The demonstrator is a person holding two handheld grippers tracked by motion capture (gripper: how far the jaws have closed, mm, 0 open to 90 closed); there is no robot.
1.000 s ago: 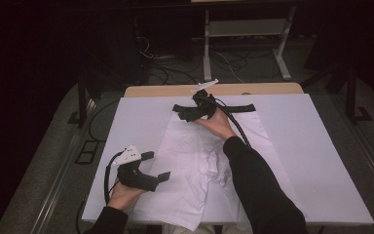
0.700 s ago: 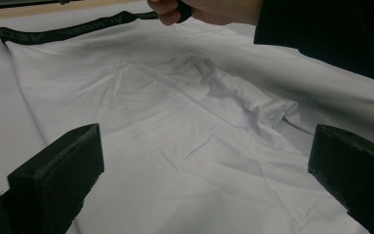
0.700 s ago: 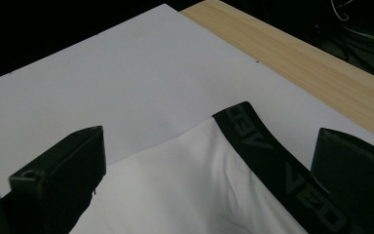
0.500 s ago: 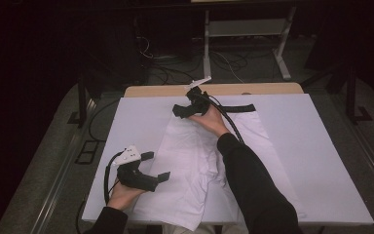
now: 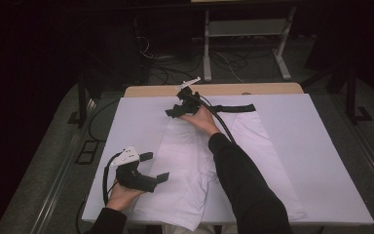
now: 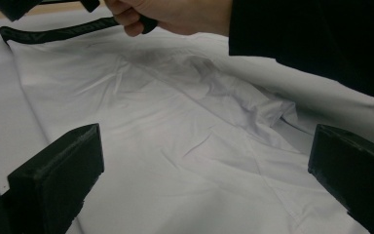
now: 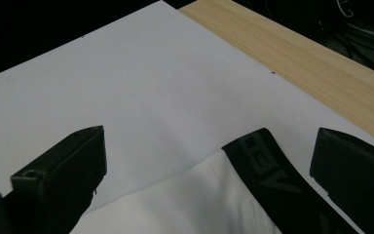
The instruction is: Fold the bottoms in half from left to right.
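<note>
A white garment (image 5: 190, 161) with a black waistband (image 5: 233, 108) lies spread flat on the white-covered table (image 5: 311, 161), waistband at the far end. My right gripper (image 5: 174, 105) hovers open over the waistband's left end; in the right gripper view the waistband (image 7: 268, 170) and white cloth (image 7: 195, 204) lie between its spread jaws (image 7: 209, 161). My left gripper (image 5: 157, 167) is open near the front left, at the garment's left edge. In the left gripper view its jaws (image 6: 204, 161) straddle wrinkled cloth (image 6: 175, 146), with the other hand (image 6: 175, 14) at the waistband (image 6: 53, 34).
A strip of bare wooden tabletop (image 5: 253, 88) shows beyond the white cover at the far edge. A metal stand (image 5: 246, 34) and cables (image 5: 165, 73) are on the dark floor behind the table. The right forearm's dark sleeve (image 5: 243, 185) lies across the garment.
My right gripper has shifted a little left and farther out along the waistband's end. The left gripper has stayed in place, still open.
</note>
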